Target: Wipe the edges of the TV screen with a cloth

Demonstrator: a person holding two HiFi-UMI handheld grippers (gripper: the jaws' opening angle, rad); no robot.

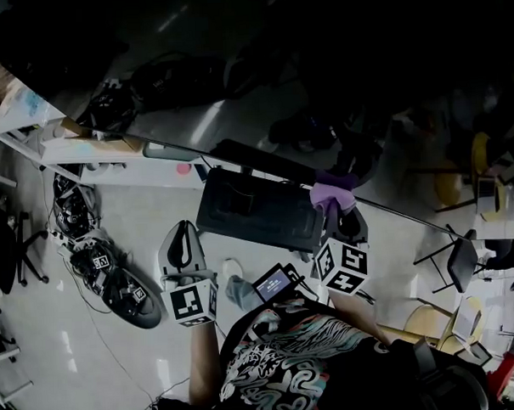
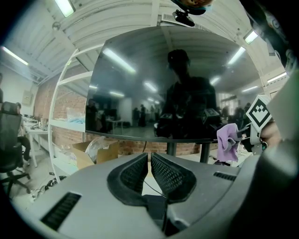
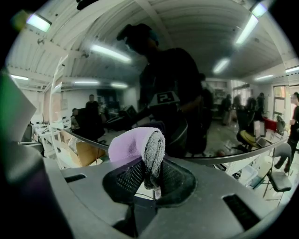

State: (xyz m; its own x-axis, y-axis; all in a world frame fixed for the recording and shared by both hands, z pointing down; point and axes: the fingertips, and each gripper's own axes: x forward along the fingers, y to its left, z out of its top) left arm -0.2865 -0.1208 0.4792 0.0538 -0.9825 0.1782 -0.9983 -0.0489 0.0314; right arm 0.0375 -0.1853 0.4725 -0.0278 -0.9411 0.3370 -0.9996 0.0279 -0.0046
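Observation:
The TV screen (image 1: 337,86) (image 2: 163,84) (image 3: 210,107) is dark and glossy and mirrors the room and the person. Its bottom edge (image 1: 238,154) runs slantwise above the black stand base (image 1: 257,210). My right gripper (image 1: 338,206) (image 3: 148,175) is shut on a purple and grey cloth (image 1: 331,191) (image 3: 140,147), which is bunched up at the screen's bottom edge near the stand. From the left gripper view the cloth (image 2: 227,140) hangs at the right, just below that edge. My left gripper (image 1: 184,237) (image 2: 149,175) hovers lower left of the stand, shut with nothing between its jaws.
White shelving (image 1: 33,142) (image 2: 65,93) stands left of the TV, with a cardboard box (image 2: 96,151) under it. Cables and gear (image 1: 107,274) lie on the floor at the left. Chairs (image 1: 459,259) stand at the right. An office chair (image 2: 9,140) is at the far left.

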